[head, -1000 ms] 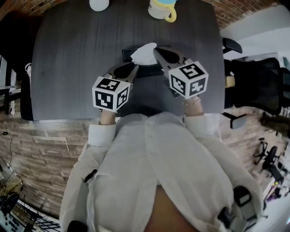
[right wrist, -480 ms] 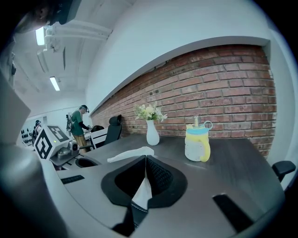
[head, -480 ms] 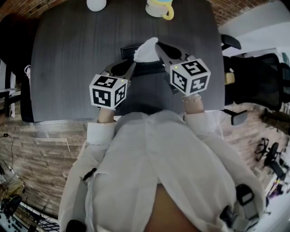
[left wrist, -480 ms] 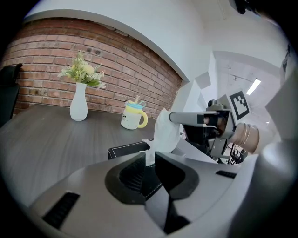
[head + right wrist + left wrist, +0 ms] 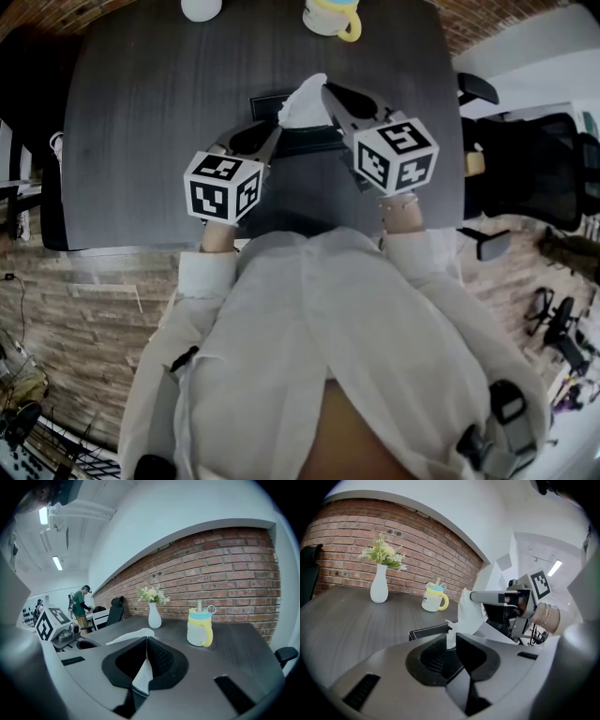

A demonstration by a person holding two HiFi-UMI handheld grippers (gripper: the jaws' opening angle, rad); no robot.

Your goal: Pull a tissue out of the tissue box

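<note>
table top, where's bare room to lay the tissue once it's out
The widest bare stretch of table lies left of the tissue box, toward the vase. A narrower strip runs along the right edge, beside the mug. The middle is crowded: left tongs and right tongs at the box and tissue.

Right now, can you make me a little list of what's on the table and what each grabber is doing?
table: dark grey top
tissue box: black with white stitching, mid-table
tissue: white, lifted above the box
right gripper: shut on the tissue's top
left gripper: shut on the box's near edge
vase: white, with flowers, at the far edge
cup: white, with a yellow handle and a straw, at the far edge
</note>
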